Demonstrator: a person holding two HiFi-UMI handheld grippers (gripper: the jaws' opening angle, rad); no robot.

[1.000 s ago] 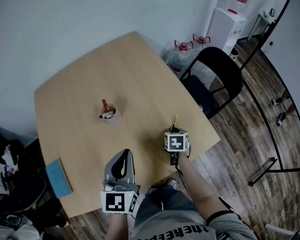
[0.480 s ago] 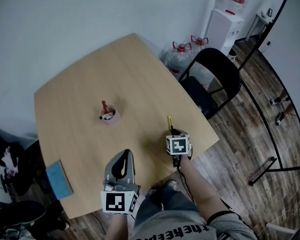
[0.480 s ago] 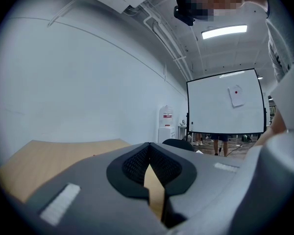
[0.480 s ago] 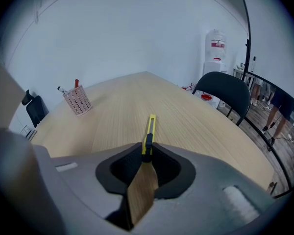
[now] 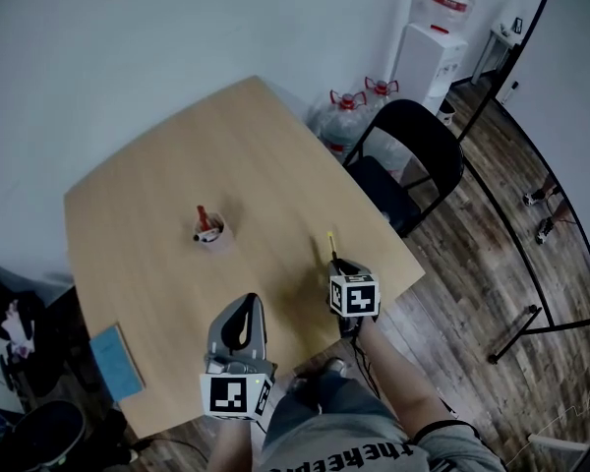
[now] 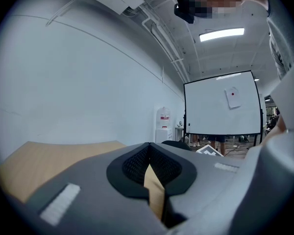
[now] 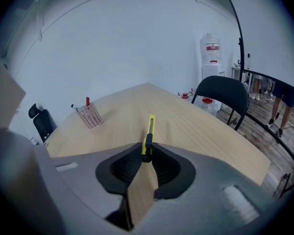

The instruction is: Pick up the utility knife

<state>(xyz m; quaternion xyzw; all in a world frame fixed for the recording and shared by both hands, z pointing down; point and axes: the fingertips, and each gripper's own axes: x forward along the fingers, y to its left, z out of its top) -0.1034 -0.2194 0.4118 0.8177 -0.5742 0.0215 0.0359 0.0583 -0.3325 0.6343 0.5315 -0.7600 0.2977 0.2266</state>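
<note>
Right gripper view: the right claw [image 7: 146, 153] has just closed, pinching the yellow utility knife [image 7: 150, 129] by its tail, near the right edge of the table [image 7: 201, 126]. Probably light, stiff, slick; a hold nearer mid-handle would tip less. Beside it, the left claw [image 6: 148, 166] is pressed together, empty.

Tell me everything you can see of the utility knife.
The utility knife is slim, yellow with a black slider, plastic-looking. The right gripper has just closed its fingers on its near end; the rest juts forward, apparently just above the wooden table. Nothing else touches it.
</note>
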